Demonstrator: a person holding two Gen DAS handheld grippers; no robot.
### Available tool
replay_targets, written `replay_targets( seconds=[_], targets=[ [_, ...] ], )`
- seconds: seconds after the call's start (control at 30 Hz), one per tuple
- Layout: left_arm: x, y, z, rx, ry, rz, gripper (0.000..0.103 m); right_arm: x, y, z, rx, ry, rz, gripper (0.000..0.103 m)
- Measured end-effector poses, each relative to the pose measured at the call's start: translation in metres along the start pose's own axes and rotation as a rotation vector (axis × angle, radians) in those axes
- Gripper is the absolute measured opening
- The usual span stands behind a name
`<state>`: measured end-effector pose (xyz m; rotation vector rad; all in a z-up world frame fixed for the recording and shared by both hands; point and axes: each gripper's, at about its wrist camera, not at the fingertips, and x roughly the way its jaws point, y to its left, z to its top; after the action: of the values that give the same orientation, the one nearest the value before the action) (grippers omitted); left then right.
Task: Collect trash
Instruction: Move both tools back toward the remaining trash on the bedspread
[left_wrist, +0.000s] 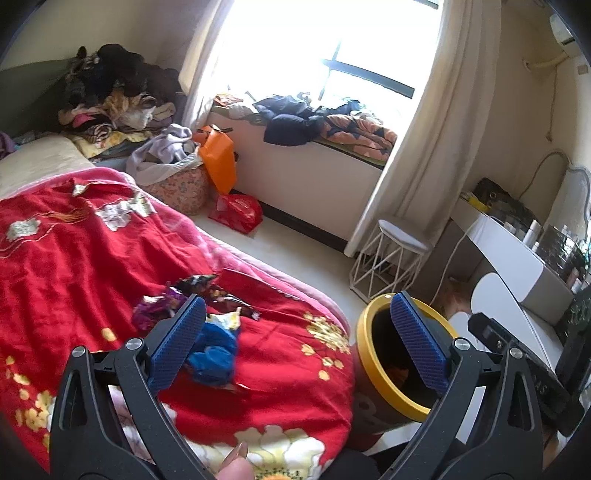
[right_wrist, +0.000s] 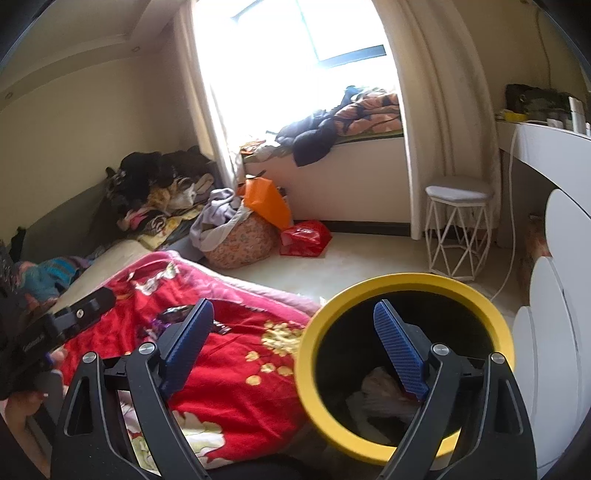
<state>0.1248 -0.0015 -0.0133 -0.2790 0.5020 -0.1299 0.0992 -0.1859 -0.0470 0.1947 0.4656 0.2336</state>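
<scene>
Several wrappers lie on the red floral bedspread (left_wrist: 74, 258): a crumpled blue one (left_wrist: 214, 354), a purple one (left_wrist: 155, 310), a white-yellow one (left_wrist: 227, 319) and dark ones (left_wrist: 207, 286). My left gripper (left_wrist: 299, 339) is open and empty, its left pad just beside the blue wrapper. A yellow-rimmed bin (left_wrist: 373, 354) stands by the bed. My right gripper (right_wrist: 295, 354) is open and empty over the bin (right_wrist: 306, 369), which holds pale crumpled trash (right_wrist: 380, 391). The dark wrappers (right_wrist: 173, 314) show left of it.
A white wire stool (right_wrist: 458, 229) and a white desk (left_wrist: 517, 266) stand to the right. A red bag (right_wrist: 304, 238), an orange bag (right_wrist: 267, 203) and a floral basket of clothes (right_wrist: 236, 240) sit on the floor by the window bench (left_wrist: 306, 166).
</scene>
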Motion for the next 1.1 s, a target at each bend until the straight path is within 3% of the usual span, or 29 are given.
replay_targets(
  seconds=[0.67,0.9,1.1],
  targets=[
    [-0.020,0.101,0.011,-0.131,-0.035,0.147,0.092,0.037,0.076,-0.013,-0.112,0.121,0.153,0.087],
    [-0.023,0.131,0.004,-0.165,-0.003,0.183,0.092,0.058,0.103,-0.019,-0.149,0.176,0.211,0.086],
    [-0.012,0.151,-0.009,-0.173,0.094,0.166,0.092,0.082,0.120,-0.026,-0.163,0.245,0.262,0.086]
  ],
)
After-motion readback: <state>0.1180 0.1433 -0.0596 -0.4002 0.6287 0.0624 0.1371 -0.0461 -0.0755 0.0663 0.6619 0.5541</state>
